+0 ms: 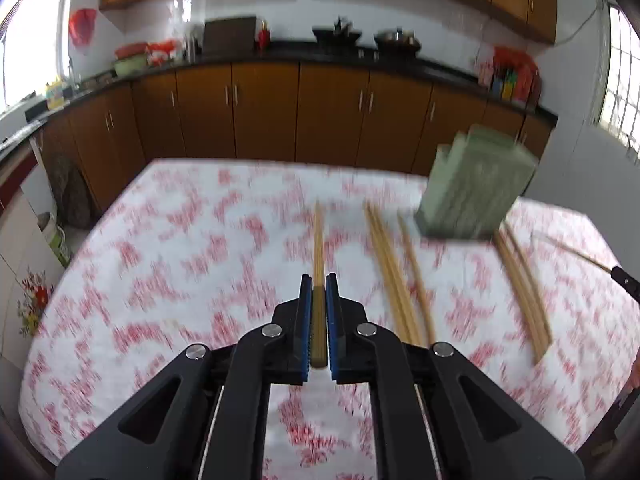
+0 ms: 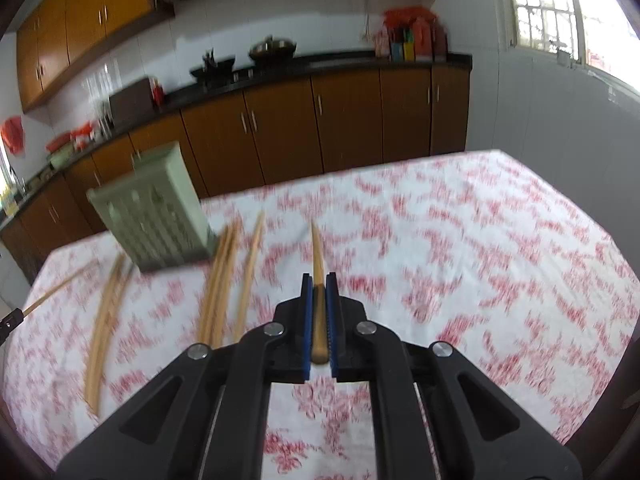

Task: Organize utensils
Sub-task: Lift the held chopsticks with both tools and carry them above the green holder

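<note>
Left claw point(image 1: 319, 304): pressed together on one chopstick point(image 1: 318, 240), which runs forward between the blue pads and points out over the surface point(image 1: 160, 280), to the left of the green holder point(image 1: 476, 188).

Loose chopsticks, left of the holder: a bundle point(image 1: 390, 276) and a single stick point(image 1: 416, 272) lie flat on the flowered cloth, near the holder's left foot but not touching it, as far as the blur allows.

Green holder: a slotted, box-like caddy standing on the far part of the surface; it looks tilted in both views, though the fisheye may account for that. Whether anything is inside it I cannot tell.

Loose chopsticks, right of the holder: another pair point(image 1: 524, 292) lies flat, starting just at the holder's right corner.

Right claw point(image 2: 319, 306): also pinching a single chopstick point(image 2: 317, 256), held well to the right of the holder point(image 2: 154, 212), tip pointing forward.

Stage: both sticks look lifted and ready to go into the holder; several more wait on the cloth.

Risks: each stick is gripped near its butt end, so the long free tip could swing and miss the opening. A tip catching the rim could tip the light holder over. Both claws converging on one opening could knock sticks together, and a thin round stick may twist or slip between the pads.
</note>
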A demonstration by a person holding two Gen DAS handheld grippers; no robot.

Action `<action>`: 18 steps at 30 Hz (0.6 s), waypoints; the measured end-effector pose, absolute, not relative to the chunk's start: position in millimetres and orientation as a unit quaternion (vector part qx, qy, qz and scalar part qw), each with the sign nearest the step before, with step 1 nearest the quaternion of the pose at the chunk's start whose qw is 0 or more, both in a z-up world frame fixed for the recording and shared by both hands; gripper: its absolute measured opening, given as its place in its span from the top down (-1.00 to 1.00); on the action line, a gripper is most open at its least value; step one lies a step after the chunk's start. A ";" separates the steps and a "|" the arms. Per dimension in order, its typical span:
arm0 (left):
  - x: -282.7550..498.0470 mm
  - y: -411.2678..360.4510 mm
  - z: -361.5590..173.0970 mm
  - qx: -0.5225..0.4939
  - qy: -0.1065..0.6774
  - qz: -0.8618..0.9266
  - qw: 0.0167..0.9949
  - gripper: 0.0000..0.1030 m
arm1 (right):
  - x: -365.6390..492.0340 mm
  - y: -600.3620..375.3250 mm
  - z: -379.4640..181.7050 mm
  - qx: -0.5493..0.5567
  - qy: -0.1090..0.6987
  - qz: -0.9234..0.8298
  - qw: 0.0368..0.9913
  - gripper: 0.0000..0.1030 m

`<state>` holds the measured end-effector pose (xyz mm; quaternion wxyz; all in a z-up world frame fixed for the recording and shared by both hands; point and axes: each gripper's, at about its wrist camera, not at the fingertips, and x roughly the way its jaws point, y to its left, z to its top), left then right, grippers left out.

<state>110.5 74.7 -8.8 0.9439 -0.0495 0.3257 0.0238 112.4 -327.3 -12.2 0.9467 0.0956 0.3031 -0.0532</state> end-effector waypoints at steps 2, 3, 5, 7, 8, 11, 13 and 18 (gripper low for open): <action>111.4 77.4 4.9 -0.055 0.307 0.025 0.950 0.86 | 111.8 -331.2 1.7 0.103 0.282 -0.052 0.952 0.85; 112.1 79.1 15.3 -0.059 0.293 0.026 0.954 0.86 | 111.7 -333.3 9.5 0.106 0.270 -0.052 0.955 0.85; 113.3 81.4 28.2 -0.063 0.274 0.028 0.959 0.86 | 113.4 -335.9 23.6 0.110 0.248 -0.054 0.961 0.85; 114.3 83.6 42.6 -0.067 0.255 0.031 0.964 0.86 | 115.8 -338.8 32.7 0.112 0.234 -0.056 0.964 0.85; 116.5 84.5 48.3 -0.070 0.249 0.031 0.966 0.86 | 117.5 -339.8 38.4 0.111 0.227 -0.056 0.966 0.85; 122.8 85.3 59.4 -0.073 0.238 0.031 0.968 0.86 | 121.4 -341.4 49.9 0.109 0.213 -0.057 0.969 0.85; 125.8 84.8 62.8 -0.073 0.234 0.034 0.969 0.86 | 125.2 -341.6 54.7 0.106 0.209 -0.058 0.970 0.85; 133.7 85.4 73.9 -0.069 0.227 0.038 0.971 0.86 | 132.4 -337.0 68.5 0.098 0.202 -0.051 0.973 0.86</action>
